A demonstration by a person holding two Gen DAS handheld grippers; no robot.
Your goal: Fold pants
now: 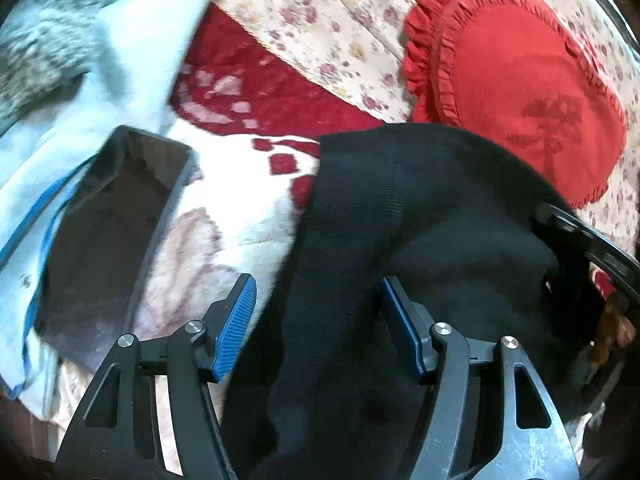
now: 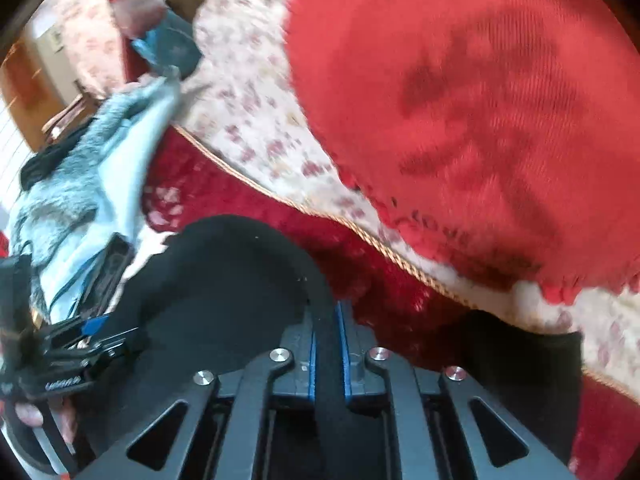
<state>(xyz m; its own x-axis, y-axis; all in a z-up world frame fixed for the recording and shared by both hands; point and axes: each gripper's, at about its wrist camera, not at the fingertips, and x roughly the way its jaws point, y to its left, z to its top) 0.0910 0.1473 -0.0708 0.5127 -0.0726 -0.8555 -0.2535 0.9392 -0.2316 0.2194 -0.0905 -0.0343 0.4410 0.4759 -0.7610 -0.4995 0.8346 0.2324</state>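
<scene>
The black pants hang bunched in front of me over a red-and-white blanket. My left gripper is open, its blue pads apart, with a fold of the pants lying between them. My right gripper is shut on a band of the black pants, which drape away to the left. The left gripper also shows at the left edge of the right wrist view, and the right gripper at the right edge of the left wrist view.
A red ruffled cushion lies on a floral sheet behind the pants. A pale blue and grey garment and a dark folded item lie at the left. A wooden door stands far left.
</scene>
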